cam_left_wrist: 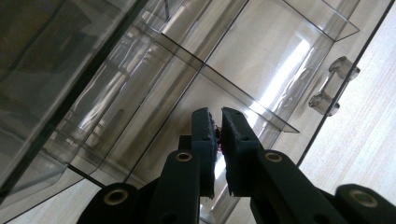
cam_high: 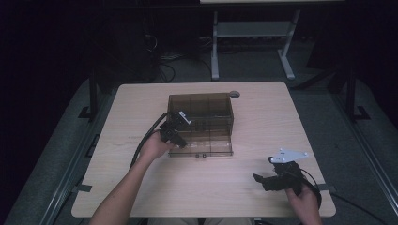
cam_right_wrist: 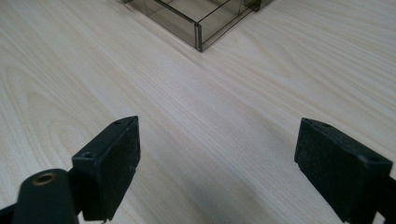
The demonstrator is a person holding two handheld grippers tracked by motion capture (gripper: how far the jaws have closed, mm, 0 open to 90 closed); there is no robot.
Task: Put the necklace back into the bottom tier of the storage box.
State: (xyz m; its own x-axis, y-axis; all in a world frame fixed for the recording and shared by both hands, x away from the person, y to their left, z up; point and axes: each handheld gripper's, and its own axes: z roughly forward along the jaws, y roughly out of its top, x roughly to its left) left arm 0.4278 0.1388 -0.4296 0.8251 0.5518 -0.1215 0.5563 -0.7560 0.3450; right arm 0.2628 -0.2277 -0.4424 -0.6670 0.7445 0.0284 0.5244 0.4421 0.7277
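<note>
A person works a smoked-plastic drawer organizer (cam_high: 201, 123) at the middle of a pale wooden surface (cam_high: 141, 197), with the job apparently in its early stage. The left gripper (cam_high: 174, 136) sits at the near left corner of the box, its jaws drawn almost together; in the left gripper view the fingertips (cam_left_wrist: 204, 135) point into the pulled-out drawer (cam_left_wrist: 243, 70), over its clear floor and just short of a thin divider (cam_left_wrist: 247, 100) that crosses ahead of them. A small dark-red speck shows in the narrow slit between the pads, too small to identify, so whether anything is pinched there cannot be told. The drawer's clear pull handle (cam_left_wrist: 334, 86) stands off to the right of that gripper, beyond the front wall. The drawer already stands out from the housing toward the person, which suggests the opening step is done; the compartments in view look empty, so any filling, emptying or shutting of the drawer would be yet to come. The right gripper (cam_high: 272, 180) rests well apart, near the right front edge of the surface, jaws spread wide with nothing but bare wood grain between them; from its own camera a corner of the organizer (cam_right_wrist: 201, 28) lies far ahead and slightly left. It looks idle, waiting for its part.
</note>
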